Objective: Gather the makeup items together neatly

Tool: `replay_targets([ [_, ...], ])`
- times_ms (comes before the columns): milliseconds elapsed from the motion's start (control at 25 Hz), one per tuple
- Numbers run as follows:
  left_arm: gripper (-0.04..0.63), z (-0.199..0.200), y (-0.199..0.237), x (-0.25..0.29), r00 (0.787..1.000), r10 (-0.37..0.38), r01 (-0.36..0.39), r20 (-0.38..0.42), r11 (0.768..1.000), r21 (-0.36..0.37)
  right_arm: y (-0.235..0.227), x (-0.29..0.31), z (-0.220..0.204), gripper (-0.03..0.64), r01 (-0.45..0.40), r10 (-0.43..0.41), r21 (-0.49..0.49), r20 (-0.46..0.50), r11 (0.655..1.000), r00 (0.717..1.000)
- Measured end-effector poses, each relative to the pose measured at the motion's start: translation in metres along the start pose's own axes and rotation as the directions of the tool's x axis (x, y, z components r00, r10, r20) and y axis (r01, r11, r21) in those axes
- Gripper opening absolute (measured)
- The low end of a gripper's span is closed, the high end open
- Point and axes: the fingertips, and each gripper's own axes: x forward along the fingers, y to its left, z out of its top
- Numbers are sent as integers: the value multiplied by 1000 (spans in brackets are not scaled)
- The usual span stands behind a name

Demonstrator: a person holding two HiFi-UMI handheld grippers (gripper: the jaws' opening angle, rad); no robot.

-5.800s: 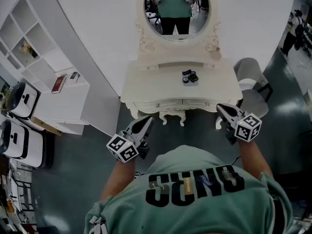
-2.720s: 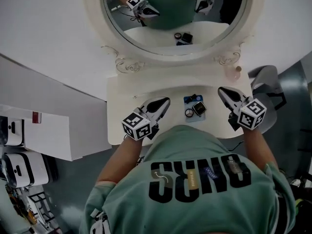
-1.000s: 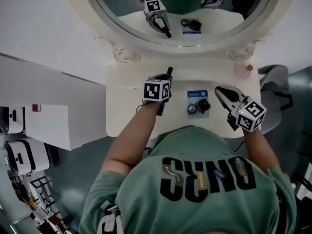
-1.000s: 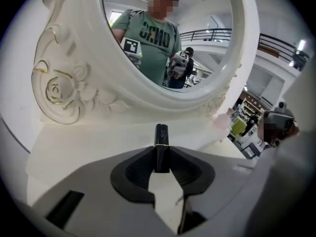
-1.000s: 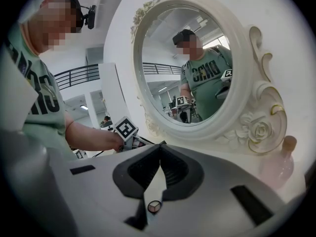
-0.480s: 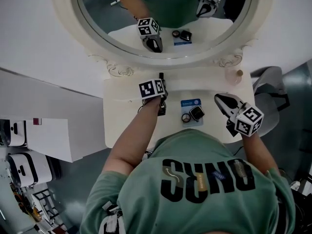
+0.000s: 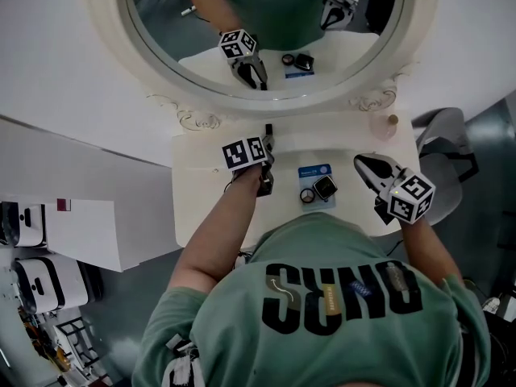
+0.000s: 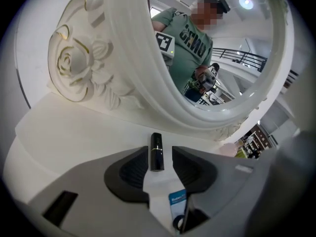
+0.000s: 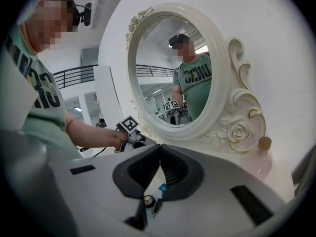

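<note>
A black lipstick tube (image 8: 157, 152) lies on the white dressing table (image 7: 201, 208) close under the mirror frame. My left gripper (image 8: 160, 151) straddles it; its jaws have just been opening, and there is a gap on each side of the tube. In the head view the left gripper (image 7: 266, 139) sits at the table's back, left of a blue card (image 7: 314, 172). The card carries a black square compact (image 7: 325, 188) and a small round item (image 7: 307, 194). My right gripper (image 7: 362, 162) hovers shut and empty to the right of the card.
The oval mirror (image 7: 266, 31) with its carved frame rises right behind the lipstick. A pink bottle with a cork-coloured cap (image 7: 392, 123) stands at the table's back right corner. A grey chair (image 7: 439, 147) is beside the table on the right.
The left gripper has rolled over at the back of the table, and the lipstick at its tips now lies flat. The right gripper has shifted slightly.
</note>
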Motion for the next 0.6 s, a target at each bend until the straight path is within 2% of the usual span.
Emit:
replay_targets([
  [80, 147, 15, -4, -26, 997, -34, 31, 66, 999, 43, 4, 3, 4, -5, -2, 2, -16, 2, 1000, 1000],
  [160, 147, 30, -14, -59, 980, -131, 115, 150, 987, 109, 8, 8, 6, -5, -3, 3, -35, -1, 999, 1000],
  [240, 146, 37, -26, -94, 943, -253, 205, 215, 953, 224, 11, 15, 6, -5, -1, 1, -45, -9, 999, 1000],
  [320, 104, 33, -32, -126, 908, -334, 235, 253, 906, 352, 12, 23, 2, -5, 3, -4, -44, -24, 999, 1000],
  [360, 78, 30, -33, -140, 893, -362, 241, 268, 887, 394, 13, 28, -1, -5, 6, -7, -42, -34, 999, 999],
  [440, 41, 21, -30, -164, 858, -416, 269, 303, 864, 425, 14, 37, -9, -3, 15, -17, -41, -61, 999, 998],
  [520, 12, 13, -25, -182, 818, -466, 310, 338, 851, 423, 14, 48, -23, -3, 32, -36, -38, -99, 999, 994],
  [600, 9, 2, -17, -192, 788, -501, 356, 358, 845, 399, 11, 58, -47, 42, 56, -60, -29, -163, 998, 985],
])
